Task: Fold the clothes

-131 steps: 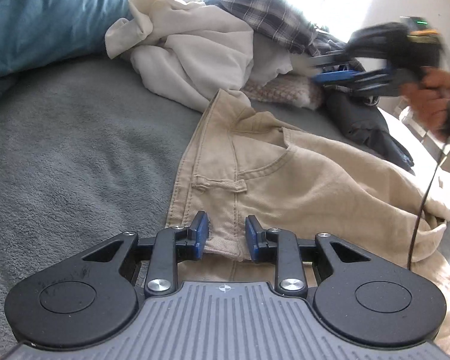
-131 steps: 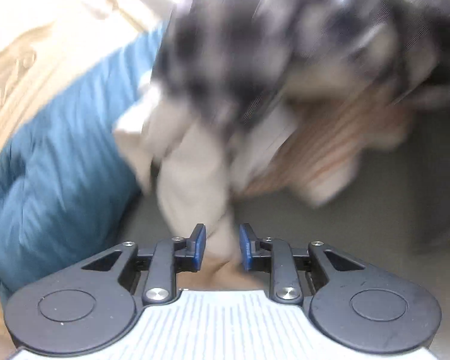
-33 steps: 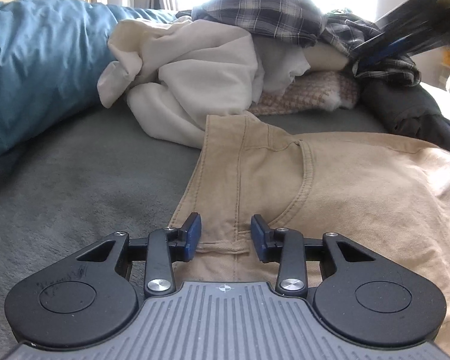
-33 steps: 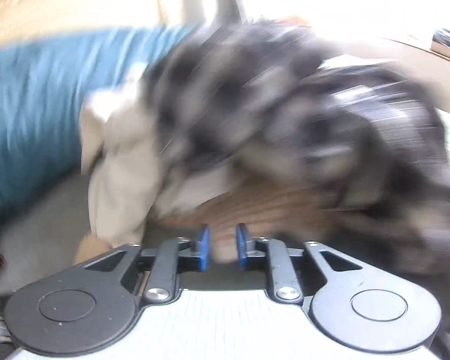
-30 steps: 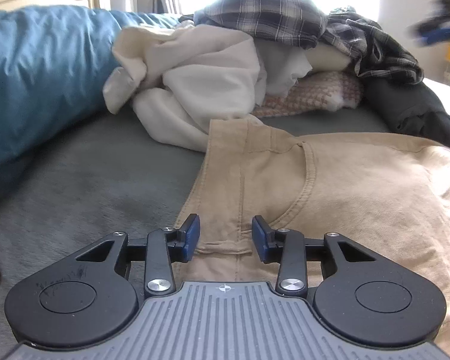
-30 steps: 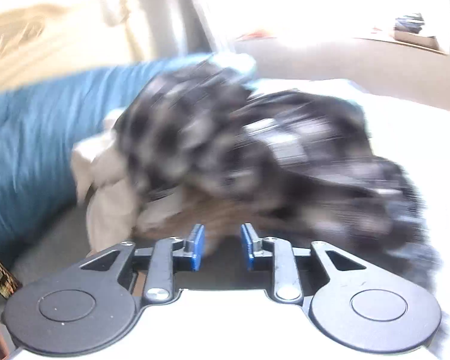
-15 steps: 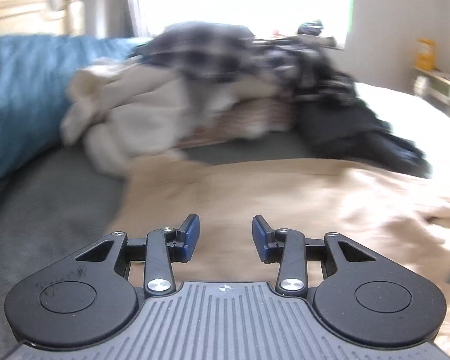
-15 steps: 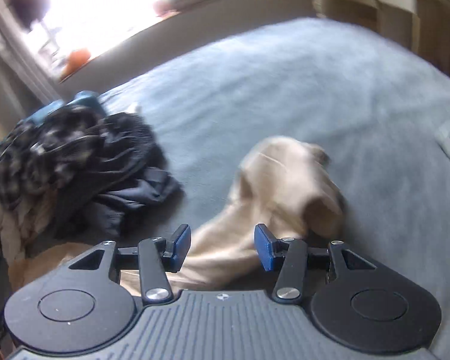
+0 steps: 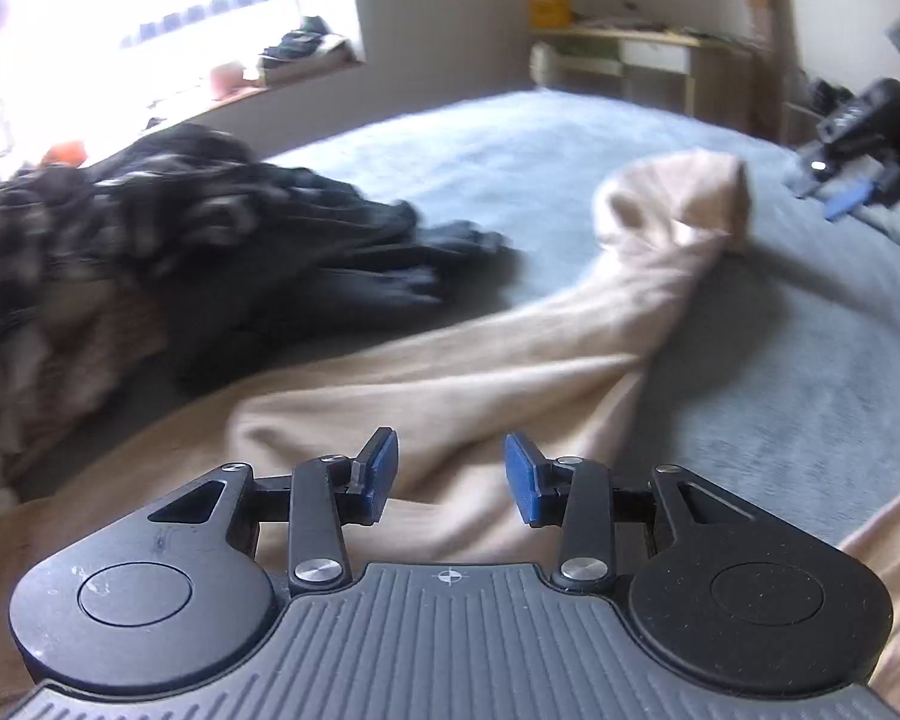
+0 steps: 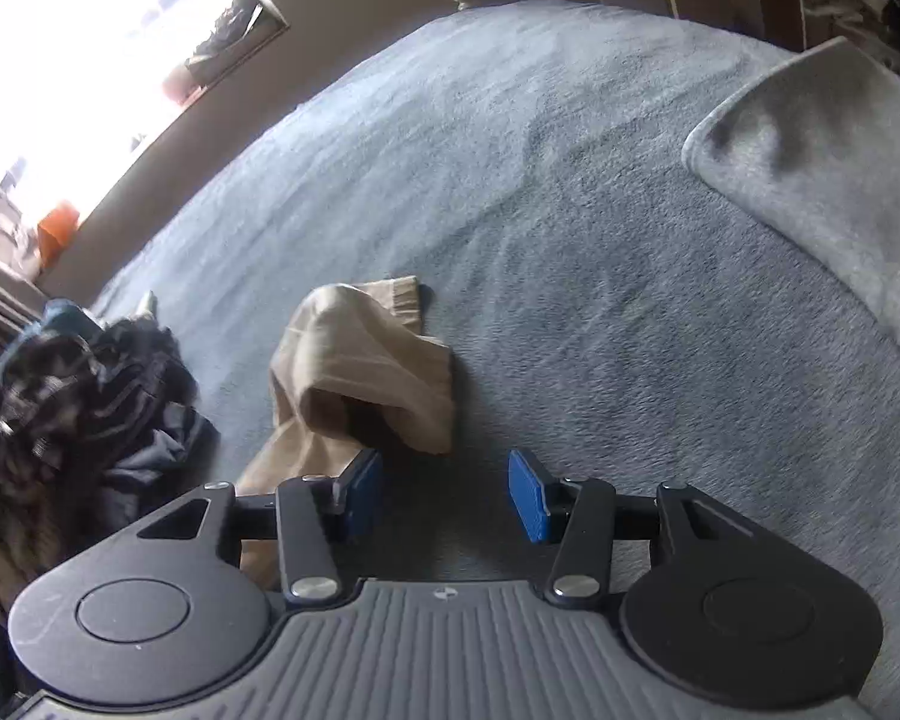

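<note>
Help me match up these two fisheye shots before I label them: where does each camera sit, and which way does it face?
Left wrist: sits on the left gripper, jaws open, looking down along the tan trousers across the grey bed cover; the right gripper shows at far right.
Right wrist: sits on the right gripper, jaws open, looking down at the trouser leg end.
Shared: trousers, dark clothes pile, bed cover, bright window.

A bed with a grey fleece blanket (image 10: pixel 570 210) carries tan trousers (image 9: pixel 480 372) stretched across the frame's middle, a heap of dark and plaid clothes (image 9: pixel 150 222) at left, its folded-back corner (image 10: pixel 822 162) upper right.
</note>
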The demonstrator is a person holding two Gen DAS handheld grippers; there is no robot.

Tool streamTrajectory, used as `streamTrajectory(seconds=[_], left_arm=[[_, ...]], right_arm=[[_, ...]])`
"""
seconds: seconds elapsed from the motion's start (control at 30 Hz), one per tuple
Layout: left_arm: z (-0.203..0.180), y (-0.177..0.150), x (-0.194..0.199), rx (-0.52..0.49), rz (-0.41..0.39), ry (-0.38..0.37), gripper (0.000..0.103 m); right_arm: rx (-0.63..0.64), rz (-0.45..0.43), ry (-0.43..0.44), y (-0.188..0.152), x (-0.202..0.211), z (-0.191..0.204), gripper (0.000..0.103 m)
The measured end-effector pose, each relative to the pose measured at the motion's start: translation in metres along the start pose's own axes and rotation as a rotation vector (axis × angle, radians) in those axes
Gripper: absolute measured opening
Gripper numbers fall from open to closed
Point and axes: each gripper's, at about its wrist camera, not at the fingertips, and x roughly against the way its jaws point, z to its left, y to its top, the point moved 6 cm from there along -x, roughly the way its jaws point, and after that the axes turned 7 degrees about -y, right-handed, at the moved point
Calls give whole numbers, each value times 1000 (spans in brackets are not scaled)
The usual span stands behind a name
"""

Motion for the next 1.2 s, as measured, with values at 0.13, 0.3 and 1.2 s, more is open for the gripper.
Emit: streamTrajectory(seconds=[0.13, 0.3, 1.2], left_arm=[[-24, -15, -11, -87, 39, -26, 39], [-30, -24, -22, -116, 61, -23, 40], [-7, -28, -35, -10, -8, -54, 46]], right_arm=[[243, -63, -69, -7, -23, 18, 50], [422, -127, -118, -2, -64, 55, 50], [928, -122, -359, 78, 99, 73, 6]])
